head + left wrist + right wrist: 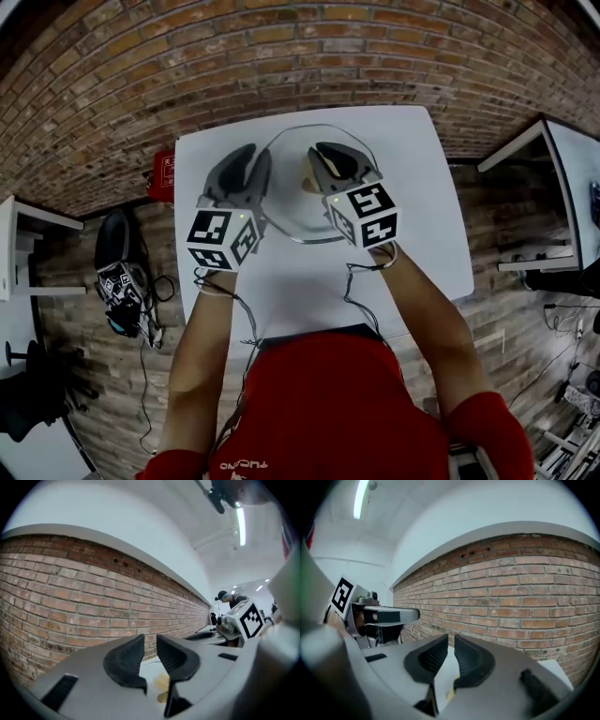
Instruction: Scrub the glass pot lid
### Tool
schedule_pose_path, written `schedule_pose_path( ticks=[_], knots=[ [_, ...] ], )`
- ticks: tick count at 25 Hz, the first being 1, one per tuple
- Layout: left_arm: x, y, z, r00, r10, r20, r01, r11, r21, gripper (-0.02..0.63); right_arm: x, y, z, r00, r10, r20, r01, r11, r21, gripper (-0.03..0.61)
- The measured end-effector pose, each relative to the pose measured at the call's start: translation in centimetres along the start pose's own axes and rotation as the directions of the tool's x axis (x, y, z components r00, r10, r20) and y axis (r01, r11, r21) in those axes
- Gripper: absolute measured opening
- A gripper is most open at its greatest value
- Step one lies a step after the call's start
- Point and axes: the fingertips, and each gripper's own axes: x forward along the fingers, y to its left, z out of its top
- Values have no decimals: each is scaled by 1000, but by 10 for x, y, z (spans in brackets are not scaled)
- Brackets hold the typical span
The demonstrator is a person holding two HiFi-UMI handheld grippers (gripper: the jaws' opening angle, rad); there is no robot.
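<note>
Clear round glass pot lid lies flat on the white square table, towards its far edge. Both grippers are held above it, side by side, pointing at the red brick wall. Left gripper: black jaws slightly apart, narrow gap, nothing in it. Right gripper: same, gap narrower, empty. Yellowish patch sits near the lid's middle; can't tell what it is.
</note>
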Motion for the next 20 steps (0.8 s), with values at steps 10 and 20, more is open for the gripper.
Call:
schedule_pose_path(
  ticks=[10,20],
  knots=[
    [-9,-49,40,995,-74,70,69,995,72,21,-42,26,69,971,106,213,-94,993,-66,34],
    [-11,-53,48,993,-89,80,83,994,71,17,-43,35,74,971,111,210,-94,992,-89,29]
  ],
)
